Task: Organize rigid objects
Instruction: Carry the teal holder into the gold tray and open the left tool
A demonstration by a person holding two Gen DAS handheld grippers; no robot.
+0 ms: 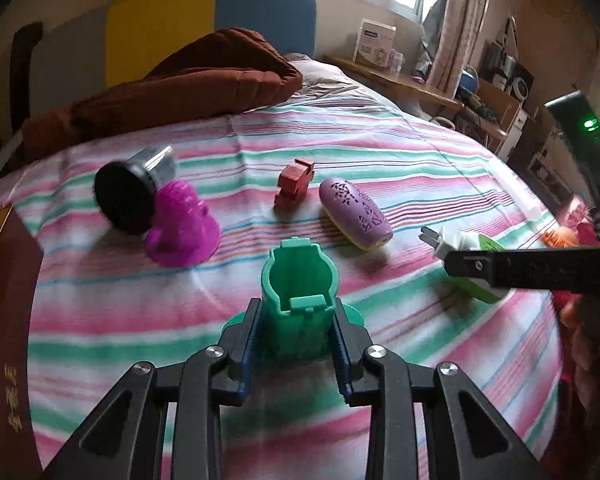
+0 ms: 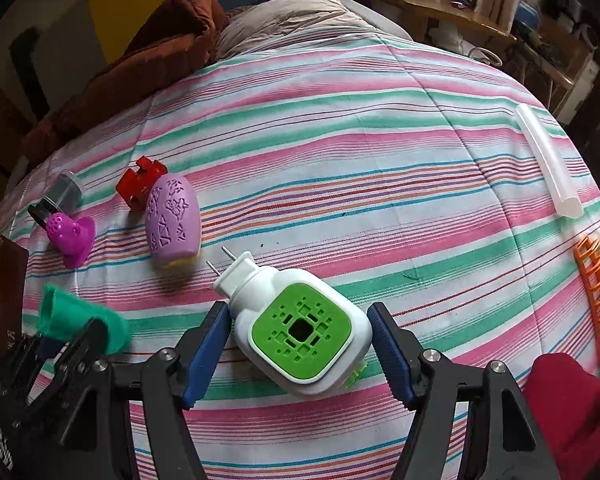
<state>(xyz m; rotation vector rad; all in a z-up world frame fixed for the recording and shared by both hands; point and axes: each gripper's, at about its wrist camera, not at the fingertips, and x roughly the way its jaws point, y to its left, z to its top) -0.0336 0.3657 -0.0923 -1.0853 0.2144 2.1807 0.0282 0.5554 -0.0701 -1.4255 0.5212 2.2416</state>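
Note:
On a striped bedsheet (image 1: 340, 140) lie several small plastic items. My left gripper (image 1: 297, 308) is shut on a green cup-shaped holder (image 1: 300, 276), its blue pads against both sides; in the right wrist view the same holder (image 2: 80, 320) shows blurred at lower left. My right gripper (image 2: 298, 307) stands open, pointing steeply down over a white plug-in device with a green face (image 2: 300, 328), which lies flat between its fingers. Farther back lie a purple oval case (image 1: 356, 212), a red block (image 1: 294, 184), a magenta piece (image 1: 184, 228) and a black-lidded clear jar (image 1: 136, 192).
A brown blanket (image 1: 180, 84) is heaped at the head of the bed. A white tube (image 2: 548, 160) and an orange comb-like rack (image 2: 596, 300) lie near the right edge. A dark brown box (image 1: 4, 320) stands at the left edge. A red sleeve (image 2: 568, 400) shows at lower right.

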